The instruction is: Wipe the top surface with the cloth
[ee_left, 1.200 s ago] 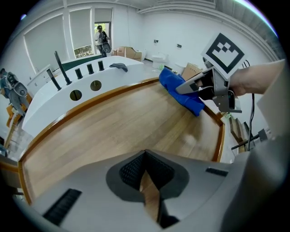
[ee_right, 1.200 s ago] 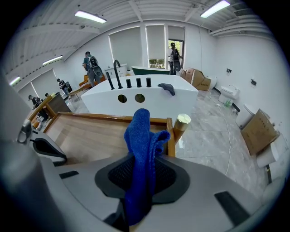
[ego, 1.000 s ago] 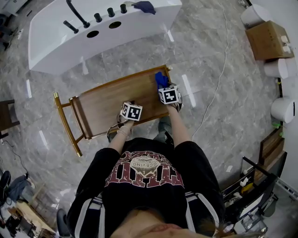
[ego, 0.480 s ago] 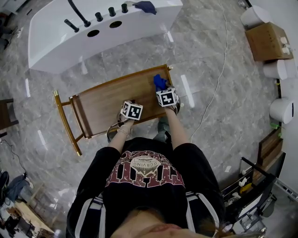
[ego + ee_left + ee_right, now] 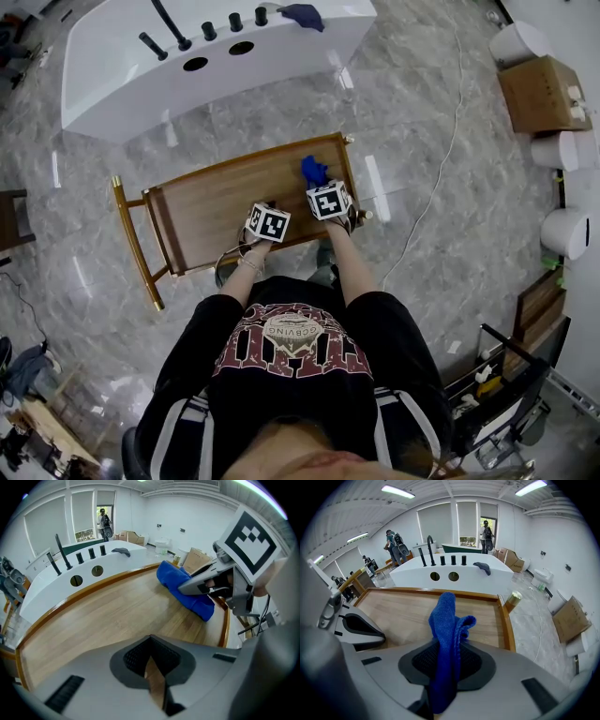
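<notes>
The wooden cart top (image 5: 216,202) has a raised rim. My right gripper (image 5: 319,185) is over its right part, shut on a blue cloth (image 5: 312,171). In the right gripper view the cloth (image 5: 449,620) stands up out of the shut gripper (image 5: 444,670) and folds over at its top. The left gripper view shows the cloth (image 5: 187,595) lying against the wood under the right gripper (image 5: 202,581). My left gripper (image 5: 263,210) is at the near edge of the top, shut with nothing in it (image 5: 153,670). It also shows at the left of the right gripper view (image 5: 356,627).
A white bathtub (image 5: 281,56) with black taps stands beyond the cart, a dark cloth (image 5: 302,14) on its rim. The cart's brass handle (image 5: 131,246) is at the left. A white cable (image 5: 433,178) crosses the marble floor at the right, near a cardboard box (image 5: 539,89).
My right gripper has dragged the blue cloth leftward and a little nearer across the top. The left gripper has stayed at the near edge.
</notes>
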Demonstrator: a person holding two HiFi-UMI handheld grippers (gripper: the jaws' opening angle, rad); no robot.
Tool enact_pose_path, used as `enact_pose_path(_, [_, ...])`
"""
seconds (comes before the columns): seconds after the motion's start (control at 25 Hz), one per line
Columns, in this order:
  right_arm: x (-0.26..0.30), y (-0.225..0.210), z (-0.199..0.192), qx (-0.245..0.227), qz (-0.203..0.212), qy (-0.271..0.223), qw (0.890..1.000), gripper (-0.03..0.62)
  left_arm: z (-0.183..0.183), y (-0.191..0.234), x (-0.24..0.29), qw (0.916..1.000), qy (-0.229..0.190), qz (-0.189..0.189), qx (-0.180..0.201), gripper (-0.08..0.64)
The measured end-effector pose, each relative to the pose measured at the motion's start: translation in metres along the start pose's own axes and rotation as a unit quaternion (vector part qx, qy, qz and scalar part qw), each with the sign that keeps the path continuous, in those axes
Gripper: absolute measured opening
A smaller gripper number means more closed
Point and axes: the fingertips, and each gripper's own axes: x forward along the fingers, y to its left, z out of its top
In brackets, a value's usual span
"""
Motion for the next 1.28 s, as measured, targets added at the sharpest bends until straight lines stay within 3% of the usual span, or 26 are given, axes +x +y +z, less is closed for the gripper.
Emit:
enact_pose_path(0.44, [0.001,0.015,-0.002,-0.018,0.002,0.012,1.0,0.094,-0.009,0.0,-0.004,1.0,-0.001,-0.004,0.008,0.049])
enact_pose_path(0.84, [0.001,0.027,0.001,-0.046,-0.002,0.014,0.999,0.094,-0.038,0.02,-0.018,0.9997,0.011,0.011,-0.021,0.049])
enact_pose_path(1.28, [0.005,0.044,0.001,-0.048,0.018,0.016,0.999,0.094,-0.046,0.023,-0.017,0.9987,0.008,0.002,-0.049,0.049])
